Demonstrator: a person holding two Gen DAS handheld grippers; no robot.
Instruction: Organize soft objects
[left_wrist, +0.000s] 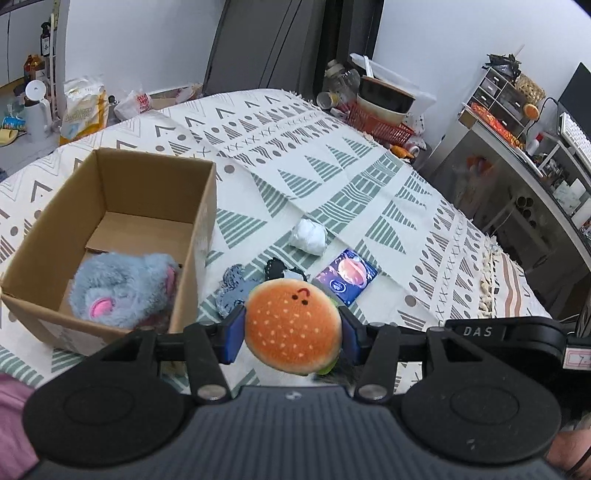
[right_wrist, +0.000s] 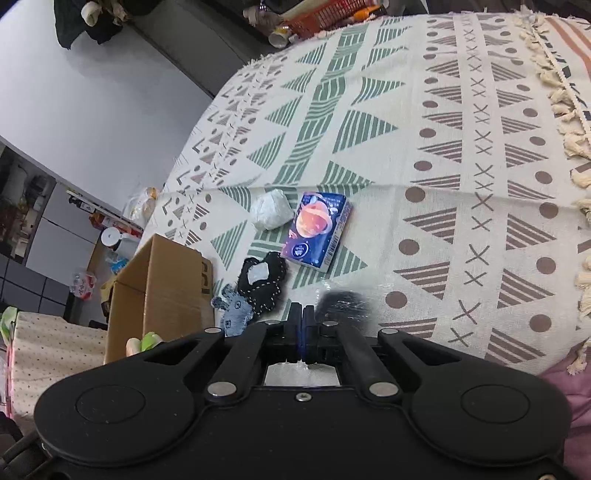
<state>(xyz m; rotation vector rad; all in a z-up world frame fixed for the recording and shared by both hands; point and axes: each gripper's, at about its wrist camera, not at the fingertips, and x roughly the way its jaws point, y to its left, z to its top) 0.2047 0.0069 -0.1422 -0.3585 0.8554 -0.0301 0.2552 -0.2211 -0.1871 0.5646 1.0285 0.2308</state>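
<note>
Left wrist | cardboard box (left_wrist: 110, 206) holds grey plush mouse (left_wrist: 122, 291) | left gripper (left_wrist: 291, 328) clamps burger plush (left_wrist: 293, 325)

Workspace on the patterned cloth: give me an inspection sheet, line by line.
Surface: patterned cloth with green and brown triangles, tasselled edge.
Job's things: burger plush held above the cloth; grey plush inside the cardboard box; white soft wad, black fabric piece, grey denim piece and tissue pack on the cloth.
Clutter: red basket with bowls at the far edge.
Grippers: left gripper shut on the burger plush; right gripper fingers together, nothing seen between them.
Cables: black cable on the desk.
Surroundings: desk with drawer organiser; white kettle and bags on the floor.
</note>
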